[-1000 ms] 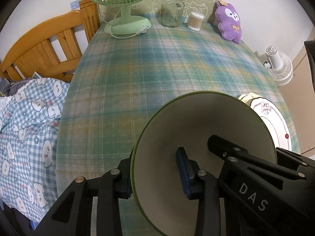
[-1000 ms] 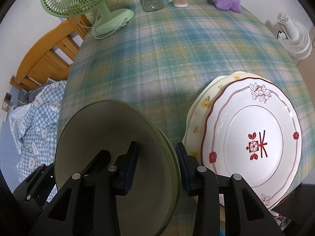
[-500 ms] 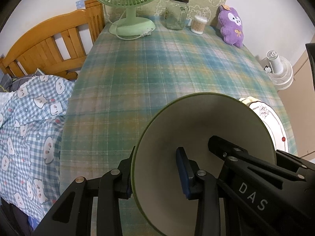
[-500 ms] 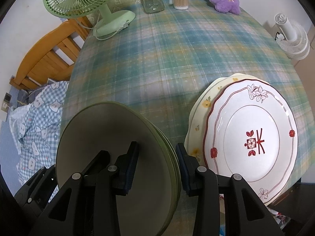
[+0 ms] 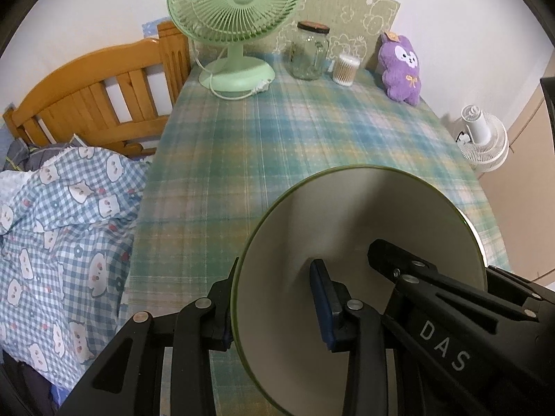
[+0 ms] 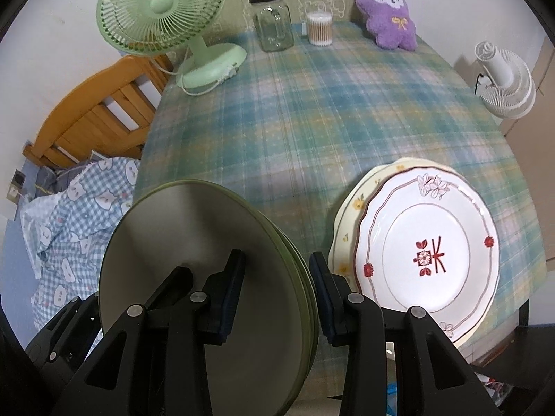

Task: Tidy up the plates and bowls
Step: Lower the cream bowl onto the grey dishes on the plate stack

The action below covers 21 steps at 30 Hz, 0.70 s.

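Both the left gripper (image 5: 277, 305) and the right gripper (image 6: 275, 291) clamp the stacked olive-green ceramic bowls (image 6: 208, 277) above the plaid tablecloth (image 6: 312, 114); two white patterned plates (image 6: 426, 253) are stacked, bowls not yet placed

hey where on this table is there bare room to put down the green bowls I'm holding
The wide middle of the plaid tablecloth is bare, bordered by the green fan, glass jar and cotton swabs at the far edge and the stacked plates at the near right. The near left, under the held green bowls, looks free too.
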Each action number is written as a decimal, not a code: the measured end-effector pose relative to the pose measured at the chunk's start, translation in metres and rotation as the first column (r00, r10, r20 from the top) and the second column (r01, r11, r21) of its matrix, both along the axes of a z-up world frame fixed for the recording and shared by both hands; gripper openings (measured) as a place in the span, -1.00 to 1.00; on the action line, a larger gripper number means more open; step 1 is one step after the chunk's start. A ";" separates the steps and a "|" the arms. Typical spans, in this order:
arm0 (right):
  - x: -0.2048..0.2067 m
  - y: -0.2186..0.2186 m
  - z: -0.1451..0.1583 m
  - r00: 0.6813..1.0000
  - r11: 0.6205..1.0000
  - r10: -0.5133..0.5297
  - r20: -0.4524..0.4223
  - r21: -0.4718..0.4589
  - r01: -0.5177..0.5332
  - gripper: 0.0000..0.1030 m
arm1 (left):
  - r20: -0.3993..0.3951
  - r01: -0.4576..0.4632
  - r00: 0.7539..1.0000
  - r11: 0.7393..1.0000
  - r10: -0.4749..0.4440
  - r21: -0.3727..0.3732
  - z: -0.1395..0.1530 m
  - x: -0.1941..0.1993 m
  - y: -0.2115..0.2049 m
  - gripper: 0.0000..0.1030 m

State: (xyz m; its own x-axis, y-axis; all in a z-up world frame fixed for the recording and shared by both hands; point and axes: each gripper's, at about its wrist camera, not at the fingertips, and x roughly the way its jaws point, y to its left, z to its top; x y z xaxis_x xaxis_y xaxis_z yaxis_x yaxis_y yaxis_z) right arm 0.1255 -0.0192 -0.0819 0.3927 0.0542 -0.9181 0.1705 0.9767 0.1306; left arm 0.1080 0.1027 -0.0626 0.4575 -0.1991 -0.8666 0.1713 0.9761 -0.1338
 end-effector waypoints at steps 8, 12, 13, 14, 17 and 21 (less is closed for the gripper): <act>0.000 -0.016 0.021 0.998 0.999 0.048 0.043 0.004 -0.048 -0.19 | 0.047 -0.049 0.998 0.999 0.048 0.020 0.019 -0.004 -0.018 -0.35; 0.003 -0.028 0.031 0.995 0.996 0.085 0.049 -0.008 -0.085 -0.19 | 0.057 -0.081 0.995 0.997 0.080 0.019 0.027 -0.006 -0.032 -0.36; 0.004 -0.033 0.033 0.994 0.996 0.093 0.051 -0.011 -0.092 -0.19 | 0.058 -0.087 0.995 0.996 0.086 0.017 0.029 -0.006 -0.037 -0.36; 0.004 -0.037 0.035 0.994 0.995 0.097 0.052 -0.012 -0.096 -0.19 | 0.059 -0.094 0.994 0.995 0.093 0.016 0.030 -0.007 -0.043 -0.36; 0.004 -0.055 0.040 0.993 0.994 0.108 0.055 -0.015 -0.107 -0.19 | 0.061 -0.102 0.993 0.995 0.101 0.014 0.033 -0.008 -0.056 -0.36; 0.003 -0.075 0.043 0.992 0.994 0.111 0.060 -0.015 -0.110 -0.19 | 0.066 -0.106 0.992 0.994 0.105 0.013 0.036 -0.010 -0.077 -0.35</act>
